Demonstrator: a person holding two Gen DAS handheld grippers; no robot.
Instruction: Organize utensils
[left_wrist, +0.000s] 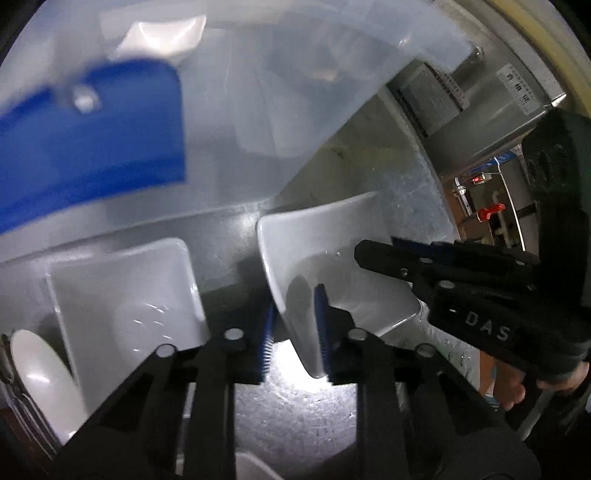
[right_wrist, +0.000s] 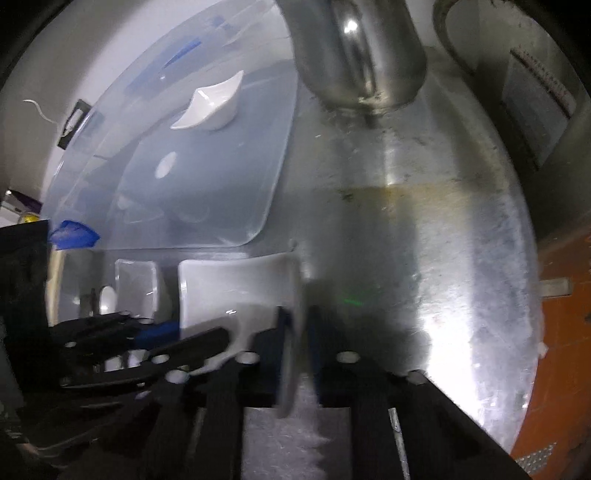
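Left tool (left_wrist: 295, 332) pinching the near-left rim of a white dish (left_wrist: 332, 266), blue pads (left_wrist: 320, 325) either side of the wall. Right tool (right_wrist: 297, 354) clamped on the same dish's right rim (right_wrist: 291, 332); seen from the left view, right tool (left_wrist: 373, 254) reaching over the far-right edge. Dish (right_wrist: 236, 291) just above or resting on the steel desk (right_wrist: 443, 295); cannot tell which. Second dish (left_wrist: 122, 295) to the left, a white plate (left_wrist: 37, 376) beyond it. Clear bin (right_wrist: 177, 155) with blue latch (left_wrist: 92, 147) farther off, a small dish (right_wrist: 210, 107) inside. Probably glazed ceramic: stiff, slick, chippable, fairly heavy. Best gripped deep on the rim wall, kept level.
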